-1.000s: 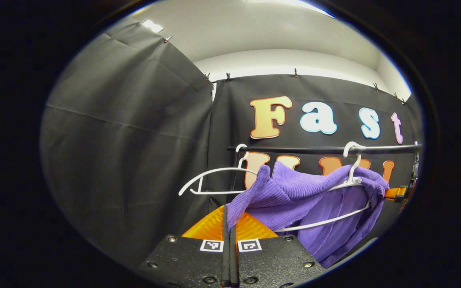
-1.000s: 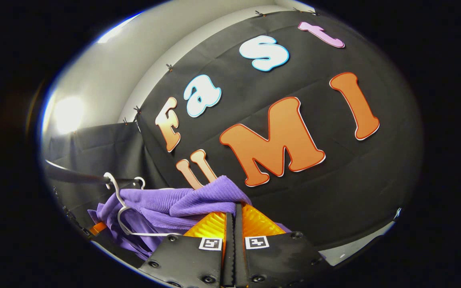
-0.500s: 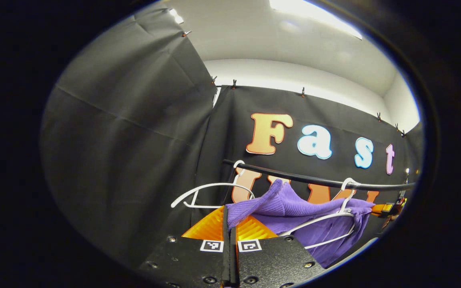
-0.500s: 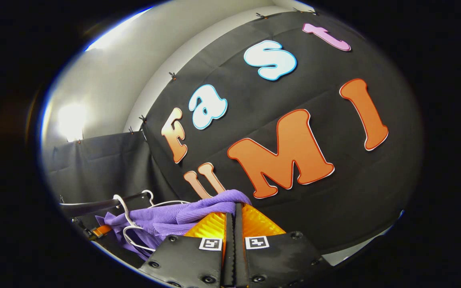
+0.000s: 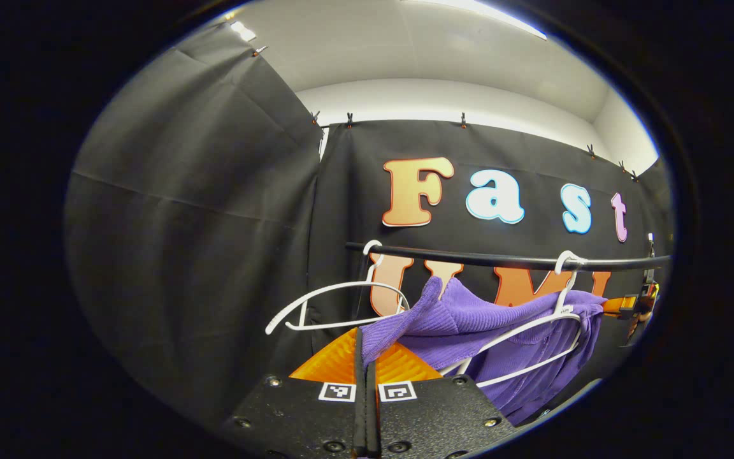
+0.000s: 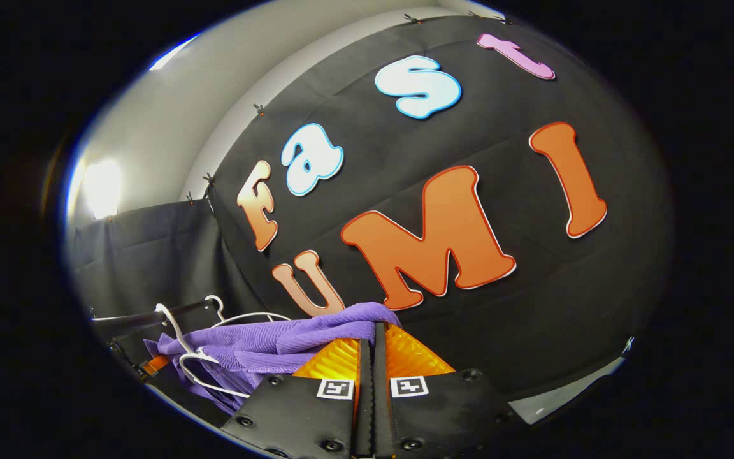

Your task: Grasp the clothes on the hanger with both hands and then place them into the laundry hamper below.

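Note:
A purple knit garment (image 5: 469,328) is stretched between both grippers in front of a black rail (image 5: 507,260). My left gripper (image 5: 365,347) is shut on one corner of it at the bottom of the left gripper view. A white hanger (image 5: 532,331) hooked on the rail is partly inside the cloth. In the right gripper view the same purple garment (image 6: 278,341) runs left from my right gripper (image 6: 373,328), which is shut on its other end. The white hanger (image 6: 192,366) and the rail (image 6: 144,317) sit at the lower left there.
A second, bare white hanger (image 5: 335,306) hangs on the rail left of the garment. Black cloth walls close in behind and to the left. An orange strap piece (image 5: 618,307) shows at the rail's right end.
The left view has tipped down again, so rail and garment sit higher in it. The garment stays pinched in both grippers and has pulled more off the hanger's near arm.

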`<state>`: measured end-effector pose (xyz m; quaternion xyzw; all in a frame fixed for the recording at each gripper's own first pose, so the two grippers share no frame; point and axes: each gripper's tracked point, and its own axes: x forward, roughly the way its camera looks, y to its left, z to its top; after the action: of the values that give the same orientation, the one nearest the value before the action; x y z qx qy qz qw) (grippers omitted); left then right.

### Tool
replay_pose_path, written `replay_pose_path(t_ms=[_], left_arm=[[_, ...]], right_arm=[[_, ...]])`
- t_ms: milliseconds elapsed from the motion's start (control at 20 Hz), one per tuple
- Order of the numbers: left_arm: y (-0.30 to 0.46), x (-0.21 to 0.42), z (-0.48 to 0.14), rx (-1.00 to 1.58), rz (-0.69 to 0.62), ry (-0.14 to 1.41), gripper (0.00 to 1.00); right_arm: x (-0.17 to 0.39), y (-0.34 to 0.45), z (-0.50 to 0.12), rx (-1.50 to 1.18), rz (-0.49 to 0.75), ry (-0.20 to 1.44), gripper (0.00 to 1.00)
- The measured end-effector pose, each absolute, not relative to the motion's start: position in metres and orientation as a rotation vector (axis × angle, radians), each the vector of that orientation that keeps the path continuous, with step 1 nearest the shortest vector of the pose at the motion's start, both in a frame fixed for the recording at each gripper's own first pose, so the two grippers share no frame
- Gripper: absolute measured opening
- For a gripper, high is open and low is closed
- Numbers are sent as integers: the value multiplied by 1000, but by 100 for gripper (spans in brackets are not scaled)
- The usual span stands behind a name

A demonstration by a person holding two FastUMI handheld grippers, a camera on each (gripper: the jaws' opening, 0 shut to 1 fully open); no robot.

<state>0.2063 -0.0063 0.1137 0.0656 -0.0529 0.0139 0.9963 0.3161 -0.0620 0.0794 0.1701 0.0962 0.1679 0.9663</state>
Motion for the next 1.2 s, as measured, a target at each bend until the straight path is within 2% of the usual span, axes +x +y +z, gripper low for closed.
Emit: replay_pose_path(t_ms=[450,1200], left_arm=[[18,221,56,136,78,24,0],[32,209,-27,127,103,172,0]], right_arm=[[317,-62,11,287,297,339,8],[296,-89,-77,222,190,469,8]])
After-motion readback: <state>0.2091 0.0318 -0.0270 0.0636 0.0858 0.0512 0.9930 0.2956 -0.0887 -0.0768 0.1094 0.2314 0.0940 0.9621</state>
